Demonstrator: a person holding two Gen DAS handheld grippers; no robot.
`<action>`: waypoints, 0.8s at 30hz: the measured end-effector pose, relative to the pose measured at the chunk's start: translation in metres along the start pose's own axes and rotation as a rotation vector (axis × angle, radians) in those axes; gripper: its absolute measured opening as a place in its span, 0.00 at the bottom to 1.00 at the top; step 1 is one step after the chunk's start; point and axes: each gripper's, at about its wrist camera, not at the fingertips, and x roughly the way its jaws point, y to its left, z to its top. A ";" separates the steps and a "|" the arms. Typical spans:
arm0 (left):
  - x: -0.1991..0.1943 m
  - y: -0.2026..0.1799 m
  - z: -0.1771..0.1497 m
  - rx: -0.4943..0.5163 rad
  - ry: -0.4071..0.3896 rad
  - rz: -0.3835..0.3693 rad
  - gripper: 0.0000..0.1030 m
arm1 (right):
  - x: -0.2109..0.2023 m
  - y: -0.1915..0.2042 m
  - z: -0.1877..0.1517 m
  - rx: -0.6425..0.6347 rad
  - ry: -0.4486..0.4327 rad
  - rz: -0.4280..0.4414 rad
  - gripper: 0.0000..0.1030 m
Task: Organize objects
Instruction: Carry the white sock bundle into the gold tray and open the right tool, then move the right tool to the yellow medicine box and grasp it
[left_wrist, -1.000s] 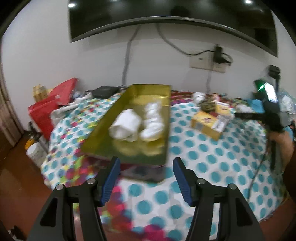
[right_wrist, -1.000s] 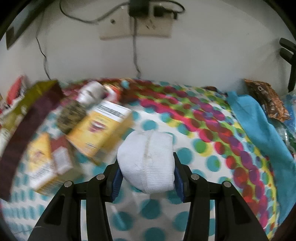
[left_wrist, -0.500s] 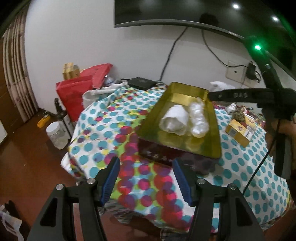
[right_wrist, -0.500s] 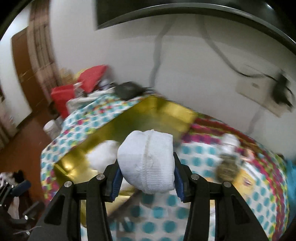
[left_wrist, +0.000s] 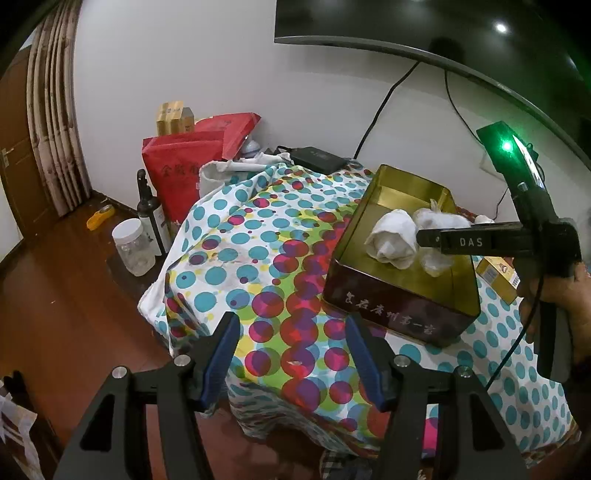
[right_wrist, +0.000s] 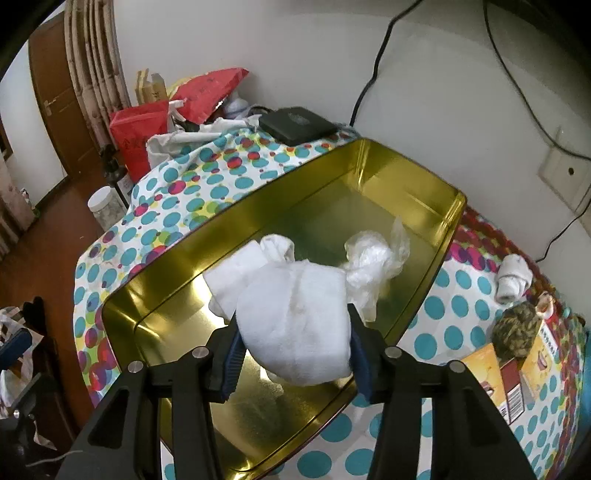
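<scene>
Holding a rolled white knitted sock bundle (right_wrist: 295, 325) between its blue pads, our right tool (right_wrist: 293, 352) hangs over the near end of the open gold-lined rectangular metal tin (right_wrist: 436, 258); its jaws have just been opening, yet the bundle sits between them with both pads against its sides. We see inside the tin another rolled white cloth bundle (left_wrist: 393, 240) and a crumpled clear plastic bag (right_wrist: 373, 258), lying side by side. The tin rests on the tabletop, which is covered by a white cloth with teal, red and purple dots (left_wrist: 258, 266). Our left tool (left_wrist: 291, 360) stands with jaws apart and nothing between them, over the near edge of the cloth, to the left of the tin. A further small white sock roll (right_wrist: 513, 277) lies on the cloth beyond the tin, near a yellow cardboard box (right_wrist: 517, 380).
</scene>
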 end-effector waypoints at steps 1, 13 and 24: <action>0.000 0.000 0.000 0.003 0.001 0.002 0.59 | -0.001 0.000 0.000 -0.001 -0.003 0.005 0.54; -0.001 -0.013 -0.002 0.046 -0.005 0.017 0.59 | -0.080 -0.046 -0.035 0.083 -0.184 0.051 0.80; 0.004 -0.048 -0.001 0.129 0.015 -0.003 0.59 | -0.068 -0.137 -0.079 0.170 -0.102 0.023 0.80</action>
